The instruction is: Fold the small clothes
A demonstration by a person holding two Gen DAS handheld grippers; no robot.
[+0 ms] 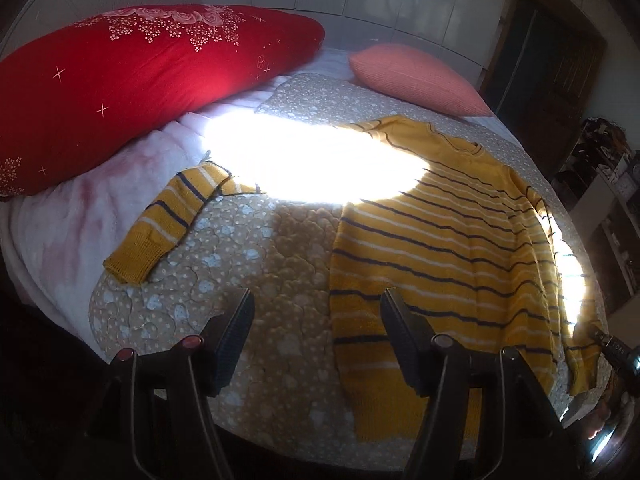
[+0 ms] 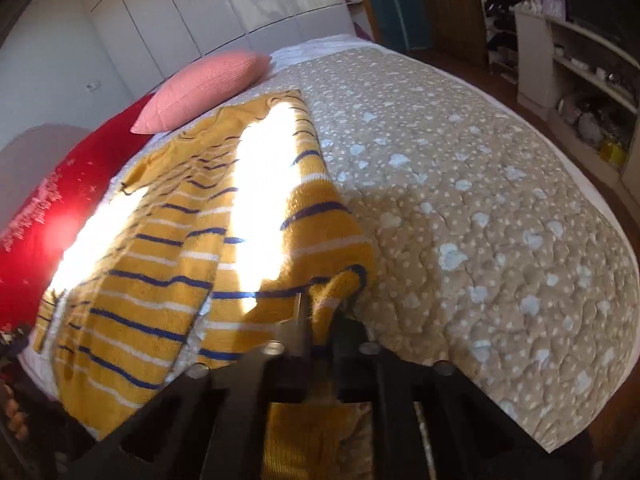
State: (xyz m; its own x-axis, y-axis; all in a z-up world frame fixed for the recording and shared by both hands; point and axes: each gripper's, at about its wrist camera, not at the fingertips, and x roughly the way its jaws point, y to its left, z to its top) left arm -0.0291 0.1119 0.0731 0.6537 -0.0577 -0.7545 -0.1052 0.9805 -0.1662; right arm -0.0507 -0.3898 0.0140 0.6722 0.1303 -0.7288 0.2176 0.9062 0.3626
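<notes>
Right wrist: right gripper point(image 2: 320, 312) fingers clamped on striped sweater point(image 2: 160, 264) sleeve; left gripper point(image 1: 316, 336) fingers wide, empty, above quilt point(image 1: 280, 248).

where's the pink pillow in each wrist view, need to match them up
Left wrist view: the pink pillow lies upper right of centre, beyond the striped sweater.
Right wrist view: the pink pillow lies upper left, again just past the sweater's far end.
Shared landmark: the red pillow beside it, at the left edge in the right wrist view.
</notes>
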